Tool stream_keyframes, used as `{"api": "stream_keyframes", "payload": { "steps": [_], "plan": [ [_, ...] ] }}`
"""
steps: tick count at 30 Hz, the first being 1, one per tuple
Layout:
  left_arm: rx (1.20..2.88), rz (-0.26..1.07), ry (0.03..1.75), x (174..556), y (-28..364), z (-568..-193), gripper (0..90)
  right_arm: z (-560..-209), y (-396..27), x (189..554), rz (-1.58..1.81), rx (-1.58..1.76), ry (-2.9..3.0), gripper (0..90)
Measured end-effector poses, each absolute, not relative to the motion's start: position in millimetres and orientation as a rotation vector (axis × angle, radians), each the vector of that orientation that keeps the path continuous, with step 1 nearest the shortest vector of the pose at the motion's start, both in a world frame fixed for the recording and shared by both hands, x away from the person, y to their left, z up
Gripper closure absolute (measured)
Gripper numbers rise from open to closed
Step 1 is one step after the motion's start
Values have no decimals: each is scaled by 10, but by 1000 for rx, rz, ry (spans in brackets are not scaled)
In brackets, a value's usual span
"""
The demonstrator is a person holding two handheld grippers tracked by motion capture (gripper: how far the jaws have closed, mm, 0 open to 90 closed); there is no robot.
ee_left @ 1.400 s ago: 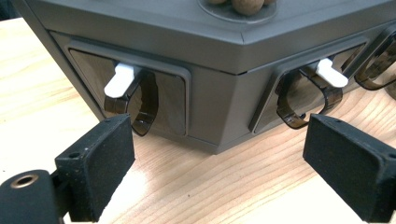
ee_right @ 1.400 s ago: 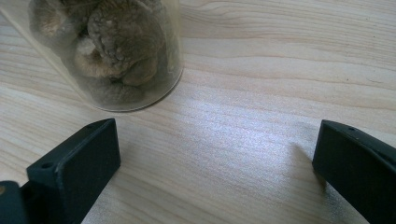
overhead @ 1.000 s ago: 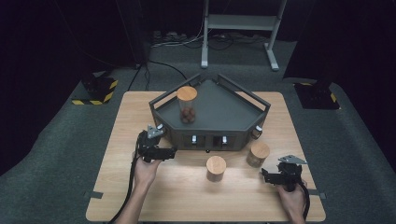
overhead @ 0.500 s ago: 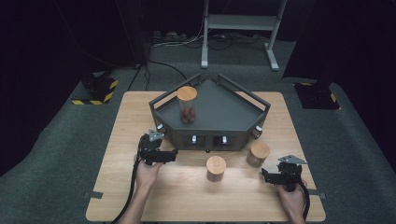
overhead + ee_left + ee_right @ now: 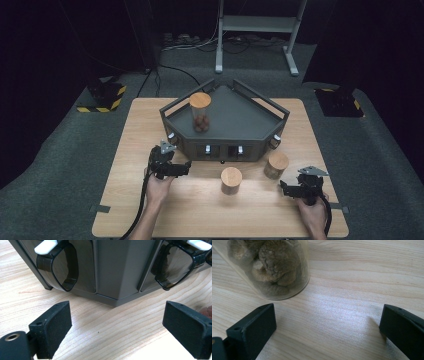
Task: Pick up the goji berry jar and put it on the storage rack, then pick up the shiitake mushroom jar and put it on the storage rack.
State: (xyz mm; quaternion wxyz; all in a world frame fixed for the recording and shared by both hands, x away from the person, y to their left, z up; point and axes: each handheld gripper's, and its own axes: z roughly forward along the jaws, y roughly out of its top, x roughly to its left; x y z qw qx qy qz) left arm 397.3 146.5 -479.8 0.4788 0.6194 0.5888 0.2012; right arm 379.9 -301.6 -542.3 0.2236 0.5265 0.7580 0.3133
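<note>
A dark grey five-sided rack (image 5: 235, 117) stands at the back middle of the wooden table (image 5: 150, 115). On its left part stands a clear jar (image 5: 200, 111) with a wooden lid and brown lumps inside. Two more wooden-lidded jars stand in front of the rack, one in the middle (image 5: 231, 180) and one to the right (image 5: 276, 165). My left gripper (image 5: 176, 166) is open and empty beside the rack's front left corner (image 5: 117, 270). My right gripper (image 5: 287, 189) is open and empty on the table; a jar of brown lumps (image 5: 274, 267) stands just beyond its left jaw.
Two dark see-through loop handles with white tabs, one at the left (image 5: 63, 267) and one at the right (image 5: 175, 267), hang on the rack faces before my left gripper (image 5: 117, 325). Bare wood lies between the jaws of my right gripper (image 5: 327, 327). Dark carpet surrounds the table.
My left gripper has drifted slightly to the right and toward the near edge. The right gripper and the jars have not moved.
</note>
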Motion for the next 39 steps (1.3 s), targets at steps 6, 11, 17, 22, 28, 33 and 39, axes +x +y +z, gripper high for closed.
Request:
{"api": "stream_keyframes", "payload": {
  "steps": [6, 11, 17, 22, 28, 33, 39],
  "plan": [
    [1510, 485, 1445, 3983, 1464, -4832, 83, -5422, -3016, 3799, 865, 1454, 2093, 2],
    [1511, 491, 1454, 3982, 1448, -4881, 83, -5422, -3016, 3799, 865, 1454, 2093, 3],
    [1506, 487, 1467, 3983, 1460, -4942, 82, -5422, -3016, 3799, 865, 1456, 2093, 2],
    [1510, 486, 1474, 3992, 1441, -5011, 81, -5422, -3016, 3799, 865, 1455, 2093, 2],
    [1515, 475, 1480, 4010, 1419, -5083, 80, -5421, -3015, 3798, 865, 1457, 2093, 2],
    [1518, 469, 1488, 4048, 1367, -5188, 79, -5422, -3017, 3800, 864, 1453, 2093, 2],
    [1515, 472, 1491, 4060, 1347, -5252, 78, -5421, -3016, 3800, 864, 1454, 2094, 2]
  ]
}}
